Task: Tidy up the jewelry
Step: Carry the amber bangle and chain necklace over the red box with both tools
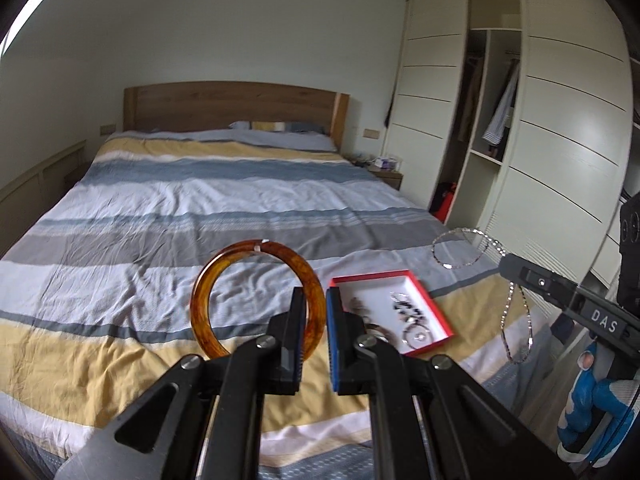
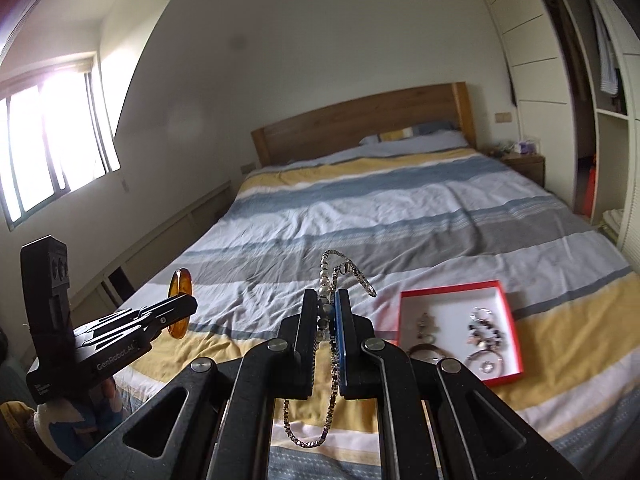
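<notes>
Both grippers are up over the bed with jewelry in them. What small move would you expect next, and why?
Probably lower the right gripper toward the red box on the bed. It is shut on a silver chain dangling in mid-air, and the box lies just to its right; the left gripper holds an amber bangle aloft.

Both claws raised, each clamped on a piece of jewelry

The left claw (image 1: pixel 314 308) points forward and slightly downward, its black fingers (image 1: pixel 294 320) drawn close together with blue pads pinching the rim of an amber bangle (image 1: pixel 256 300), which stands upright between them. The right claw (image 2: pixel 326 312) is tilted down at a similar angle, its fingers nearly together and gripping a silver chain necklace (image 2: pixel 332 364) that loops above the tips and hangs below them. In the right wrist view the left claw appears at the left, side-on; in the left wrist view the right claw enters from the right edge.
</notes>
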